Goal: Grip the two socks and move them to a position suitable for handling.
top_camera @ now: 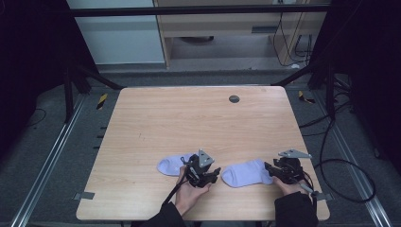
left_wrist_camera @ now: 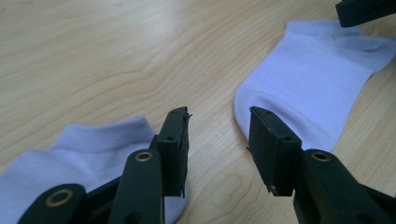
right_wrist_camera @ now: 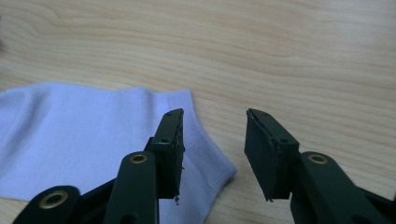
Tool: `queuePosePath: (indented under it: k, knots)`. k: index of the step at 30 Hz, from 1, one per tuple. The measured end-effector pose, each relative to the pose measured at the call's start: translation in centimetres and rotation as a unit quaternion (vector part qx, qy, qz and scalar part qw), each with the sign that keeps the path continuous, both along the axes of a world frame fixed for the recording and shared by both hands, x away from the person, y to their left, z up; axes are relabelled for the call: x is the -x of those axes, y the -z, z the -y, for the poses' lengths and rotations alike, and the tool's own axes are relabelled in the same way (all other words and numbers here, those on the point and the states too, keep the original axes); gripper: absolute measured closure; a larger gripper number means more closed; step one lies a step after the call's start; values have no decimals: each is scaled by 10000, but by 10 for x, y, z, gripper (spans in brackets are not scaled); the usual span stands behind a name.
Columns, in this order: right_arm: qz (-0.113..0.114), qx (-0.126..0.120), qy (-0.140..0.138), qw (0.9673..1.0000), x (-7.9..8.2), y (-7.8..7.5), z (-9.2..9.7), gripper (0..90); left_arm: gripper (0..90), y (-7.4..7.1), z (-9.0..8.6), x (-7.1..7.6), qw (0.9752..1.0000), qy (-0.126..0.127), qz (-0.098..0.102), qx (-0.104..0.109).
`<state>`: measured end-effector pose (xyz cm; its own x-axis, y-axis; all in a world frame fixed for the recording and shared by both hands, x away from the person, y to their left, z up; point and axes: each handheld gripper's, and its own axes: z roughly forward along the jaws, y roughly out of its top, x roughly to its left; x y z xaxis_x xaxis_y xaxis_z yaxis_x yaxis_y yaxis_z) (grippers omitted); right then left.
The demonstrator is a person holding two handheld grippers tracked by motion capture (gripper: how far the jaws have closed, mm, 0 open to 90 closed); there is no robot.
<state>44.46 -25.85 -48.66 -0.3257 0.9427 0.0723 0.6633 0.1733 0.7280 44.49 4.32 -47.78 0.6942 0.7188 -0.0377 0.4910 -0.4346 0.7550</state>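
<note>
Two pale lilac ankle socks lie flat near the front of the wooden table (top_camera: 189,118). The left sock (top_camera: 171,165) (left_wrist_camera: 88,149) sits just behind my left gripper (top_camera: 216,174) (left_wrist_camera: 218,126). That gripper points across bare wood toward the right sock (top_camera: 247,173) (left_wrist_camera: 317,88), jaws open with nothing between them. My right gripper (top_camera: 268,168) (right_wrist_camera: 214,126) is low at that sock's (right_wrist_camera: 88,135) right end. It is open too, one jaw over the sock's corner and bare wood showing in the gap.
A small dark round disc (top_camera: 234,99) is set in the table near its far edge. Black cables (top_camera: 340,165) loop on the floor to the right, and black frame legs (top_camera: 71,90) stand at the far corners.
</note>
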Motion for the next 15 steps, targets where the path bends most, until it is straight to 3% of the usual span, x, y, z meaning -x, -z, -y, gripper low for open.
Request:
queuePosePath:
  k: [5,9,15]
  knots:
    - [-188,126,-27,9997,-3,8,1,627,590,10,11,0,9998,94,-149,22]
    - [-272,86,-57,9996,-3,10,2,684,619,16,18,0,9996,182,-211,-75]
    - [-364,22,-163,9992,-3,9,0,816,722,21,24,0,9993,220,-236,-166]
